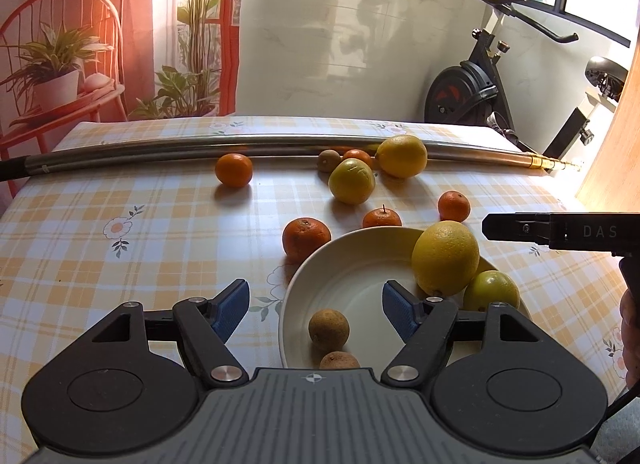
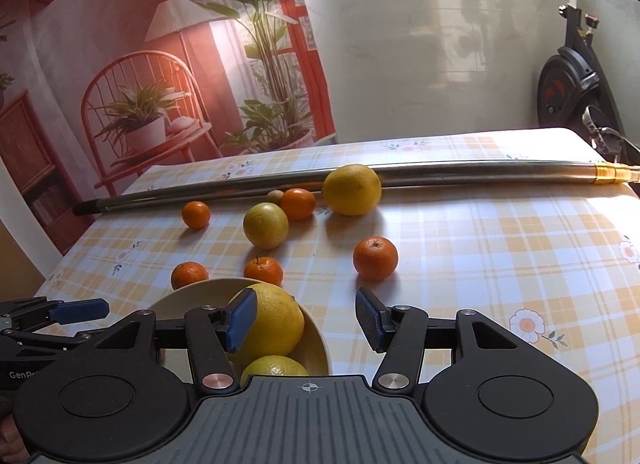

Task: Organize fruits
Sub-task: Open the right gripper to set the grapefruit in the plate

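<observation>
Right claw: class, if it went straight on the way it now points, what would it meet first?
Probably the lone tangerine on the tablecloth, just ahead between the open right claw fingers. Depth and height are unclear, so it could pass above it.

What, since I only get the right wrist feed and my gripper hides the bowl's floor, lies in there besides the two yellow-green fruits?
Observer: A small brown fruit sits on the floor of the bowl.
Operator: Just that one?
Observer: No, a second brown fruit lies nearer the front rim, partly hidden behind the gripper body.
Operator: Is the left gripper carrying anything? I see only one of its pads.
Observer: No, the left gripper is open and empty, poised over the bowl.
</observation>
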A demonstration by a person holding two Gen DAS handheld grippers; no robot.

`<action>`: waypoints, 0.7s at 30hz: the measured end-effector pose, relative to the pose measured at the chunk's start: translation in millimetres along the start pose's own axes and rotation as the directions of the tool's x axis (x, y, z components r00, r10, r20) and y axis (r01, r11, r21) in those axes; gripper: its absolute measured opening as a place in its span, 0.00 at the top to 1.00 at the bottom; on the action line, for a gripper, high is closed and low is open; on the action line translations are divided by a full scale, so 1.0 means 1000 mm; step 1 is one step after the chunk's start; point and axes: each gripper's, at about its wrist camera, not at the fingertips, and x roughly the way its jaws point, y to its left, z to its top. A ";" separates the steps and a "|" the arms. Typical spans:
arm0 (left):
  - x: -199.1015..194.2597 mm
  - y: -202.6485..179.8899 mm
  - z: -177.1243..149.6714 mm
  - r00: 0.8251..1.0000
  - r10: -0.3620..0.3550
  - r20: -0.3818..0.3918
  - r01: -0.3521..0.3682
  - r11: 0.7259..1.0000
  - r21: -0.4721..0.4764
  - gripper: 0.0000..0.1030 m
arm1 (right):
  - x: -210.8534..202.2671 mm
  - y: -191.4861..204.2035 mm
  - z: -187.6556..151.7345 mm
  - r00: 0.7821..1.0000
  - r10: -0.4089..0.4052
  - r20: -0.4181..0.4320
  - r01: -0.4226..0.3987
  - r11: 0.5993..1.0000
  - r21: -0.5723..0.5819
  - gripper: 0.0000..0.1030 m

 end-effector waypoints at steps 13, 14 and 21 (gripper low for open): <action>-0.001 0.001 0.000 1.000 0.002 -0.001 -0.002 1.000 -0.009 0.26 | 0.000 -0.005 -0.003 1.000 -0.017 -0.004 0.017 1.000 0.022 0.50; -0.001 0.001 0.000 1.000 0.003 -0.001 -0.003 1.000 -0.009 0.26 | 0.000 -0.005 -0.004 1.000 -0.017 -0.004 0.017 1.000 0.022 0.50; -0.001 0.001 0.000 1.000 0.002 -0.005 -0.002 1.000 -0.007 0.26 | 0.000 -0.006 -0.003 1.000 -0.018 -0.004 0.018 1.000 0.025 0.50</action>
